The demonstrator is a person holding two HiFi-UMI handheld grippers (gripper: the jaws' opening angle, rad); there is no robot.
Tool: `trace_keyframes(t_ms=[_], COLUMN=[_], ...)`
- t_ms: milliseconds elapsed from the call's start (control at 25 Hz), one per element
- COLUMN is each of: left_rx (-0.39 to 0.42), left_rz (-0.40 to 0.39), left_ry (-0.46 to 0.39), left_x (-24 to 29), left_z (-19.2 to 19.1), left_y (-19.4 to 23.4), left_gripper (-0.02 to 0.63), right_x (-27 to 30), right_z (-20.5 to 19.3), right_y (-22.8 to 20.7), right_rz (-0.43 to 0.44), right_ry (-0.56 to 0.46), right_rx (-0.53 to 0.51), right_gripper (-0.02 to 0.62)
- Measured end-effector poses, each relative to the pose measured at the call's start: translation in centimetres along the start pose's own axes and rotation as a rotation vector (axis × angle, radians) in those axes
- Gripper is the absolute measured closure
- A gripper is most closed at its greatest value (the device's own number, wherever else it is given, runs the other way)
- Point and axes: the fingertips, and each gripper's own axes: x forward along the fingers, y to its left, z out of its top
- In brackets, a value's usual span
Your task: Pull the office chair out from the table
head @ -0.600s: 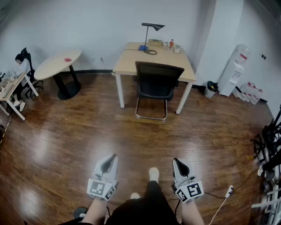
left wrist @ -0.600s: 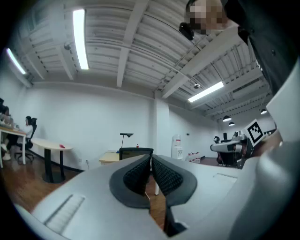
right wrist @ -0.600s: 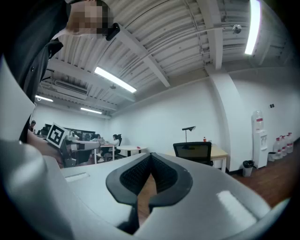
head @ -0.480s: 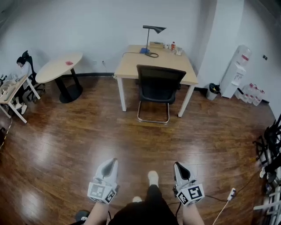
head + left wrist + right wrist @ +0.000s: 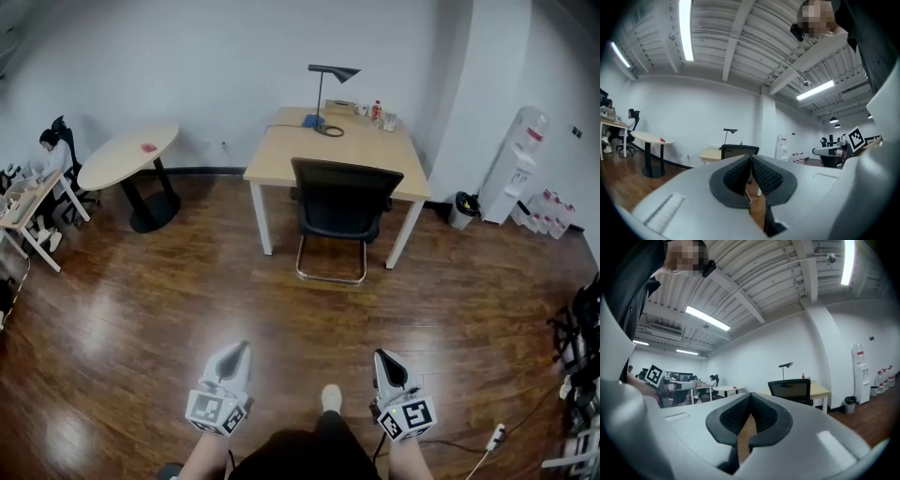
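under table [image 5: 281, 155], office chair [image 5: 345, 202] backrest outward

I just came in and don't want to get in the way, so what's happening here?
A person stands on the wood floor facing the table, holding the left gripper and the right gripper level out front. Both have their jaws shut on nothing. The office chair is tucked in at the table across the room, apart from both grippers, so pulling it out has not yet begun.
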Motion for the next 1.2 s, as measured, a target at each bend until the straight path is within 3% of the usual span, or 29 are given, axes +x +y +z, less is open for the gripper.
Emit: trace_keyframes(t_ms=[280,640,920,1200], left_rx=[0.033,0.025,0.025,0.027], left_rz=[-0.025,-0.019,0.017,0.004], left_ry=[-0.035,-0.016,-0.044,-0.018], left_x=[9.6,20.4,25.4,27.4], left_z=[2.8,2.4,2.6,1.7], left_y=[-0.8,-1.4,-2.6,-2.7], left_gripper=[0.593,0.593,0.594,0.594], right_x=[5.5,9.6,10.6,12.5], right_z=[3.0,5.3,4.8,3.6], right_y=[-8.3,-17.5,-23.6,-25.3], right_rz=[-0.024,-0.044,-0.06,-0.044], right_ry=[-0.066,-0.093,-0.073,-0.046], right_rx=[0.012,0.022,0.029,0.041], right_gripper=[0.581,0.581,0.581,0.581])
